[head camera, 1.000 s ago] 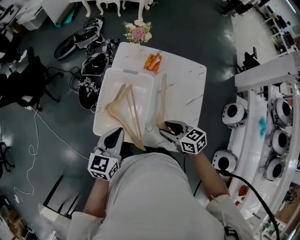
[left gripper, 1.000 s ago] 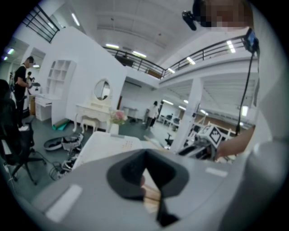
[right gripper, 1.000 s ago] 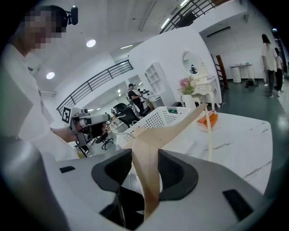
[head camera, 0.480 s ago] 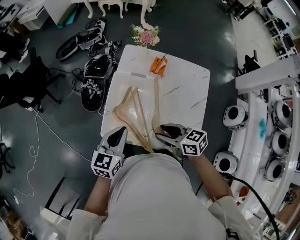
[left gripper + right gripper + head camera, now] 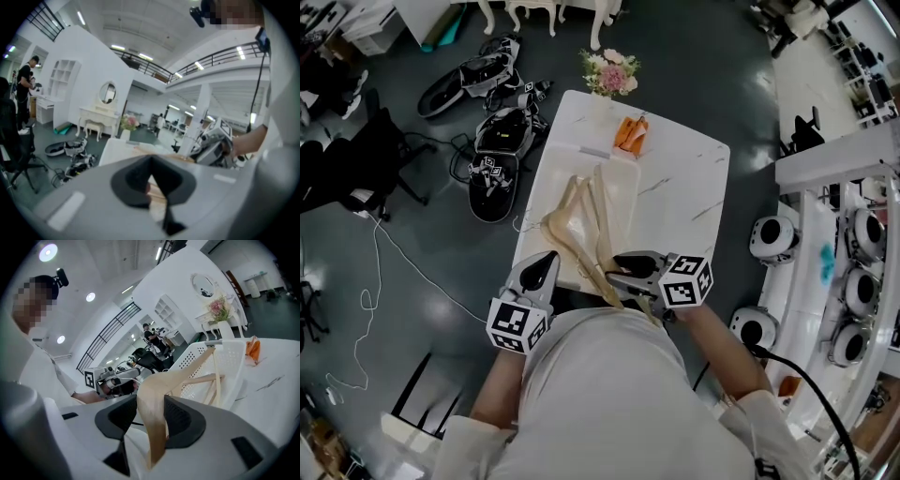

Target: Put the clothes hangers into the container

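My right gripper (image 5: 615, 270) (image 5: 151, 417) is shut on the bent middle of a beige wooden hanger (image 5: 601, 217) (image 5: 154, 394) at the table's near edge. The hanger's long arm reaches away over the white perforated container (image 5: 600, 151) (image 5: 232, 355), which lies on the left half of the table. Another beige hanger (image 5: 563, 218) (image 5: 211, 378) lies inside the container. At the near left corner of the container my left gripper (image 5: 546, 263) (image 5: 151, 186) is shut with nothing held.
The white marble table (image 5: 686, 197) has bare room on its right half. An orange object (image 5: 630, 133) lies at the far edge, behind the container, and a flower vase (image 5: 611, 73) beyond it. Bags and cables (image 5: 497, 141) lie on the floor to the left.
The hanger in my right gripper has swung left, from the tabletop right of the container to over the container. My left gripper has stayed at the near left corner.
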### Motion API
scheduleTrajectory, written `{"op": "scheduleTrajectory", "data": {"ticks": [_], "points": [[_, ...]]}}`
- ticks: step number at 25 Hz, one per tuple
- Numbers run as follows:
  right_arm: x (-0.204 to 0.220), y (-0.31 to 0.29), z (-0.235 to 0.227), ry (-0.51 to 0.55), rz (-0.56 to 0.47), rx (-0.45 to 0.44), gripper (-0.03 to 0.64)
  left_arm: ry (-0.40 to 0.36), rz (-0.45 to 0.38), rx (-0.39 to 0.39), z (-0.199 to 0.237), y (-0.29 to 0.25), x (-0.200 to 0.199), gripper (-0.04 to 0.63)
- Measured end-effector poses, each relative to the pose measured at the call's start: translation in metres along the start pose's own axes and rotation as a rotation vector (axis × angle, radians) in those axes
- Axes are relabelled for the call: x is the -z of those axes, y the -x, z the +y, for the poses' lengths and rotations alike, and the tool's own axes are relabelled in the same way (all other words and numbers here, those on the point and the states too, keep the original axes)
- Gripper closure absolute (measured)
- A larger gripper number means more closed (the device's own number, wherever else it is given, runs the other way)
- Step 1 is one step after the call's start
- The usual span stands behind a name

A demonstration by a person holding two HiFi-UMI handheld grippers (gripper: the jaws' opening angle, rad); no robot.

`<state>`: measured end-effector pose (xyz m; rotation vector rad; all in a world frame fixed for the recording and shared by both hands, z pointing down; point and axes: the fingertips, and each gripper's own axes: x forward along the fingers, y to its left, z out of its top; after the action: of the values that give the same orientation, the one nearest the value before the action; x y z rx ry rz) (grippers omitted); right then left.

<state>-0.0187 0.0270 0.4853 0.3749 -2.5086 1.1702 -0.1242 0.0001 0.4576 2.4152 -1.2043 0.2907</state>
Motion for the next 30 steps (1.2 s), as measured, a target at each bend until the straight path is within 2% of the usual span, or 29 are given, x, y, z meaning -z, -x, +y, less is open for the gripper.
{"op": "scheduleTrajectory", "data": {"ticks": [6, 14, 24, 30], "points": [[-0.011, -0.024, -0.005, -0.104, 0.013, -0.024, 0.44, 0.001, -0.004, -0.001, 0.019, 0.007, -0.005, 0.595], [-0.025, -0.055, -0.022, -0.243, 0.03, 0.009, 0.44, 0.004, -0.004, 0.007, 0.034, 0.013, -0.005, 0.595], [-0.025, -0.1, -0.063, -0.387, 0.096, 0.164, 0.44, 0.012, 0.001, -0.003, 0.059, 0.026, -0.004, 0.595], [-0.019, -0.117, -0.085, -0.389, 0.154, 0.249, 0.44, 0.015, -0.004, -0.013, 0.066, 0.036, -0.003, 0.595]]}}
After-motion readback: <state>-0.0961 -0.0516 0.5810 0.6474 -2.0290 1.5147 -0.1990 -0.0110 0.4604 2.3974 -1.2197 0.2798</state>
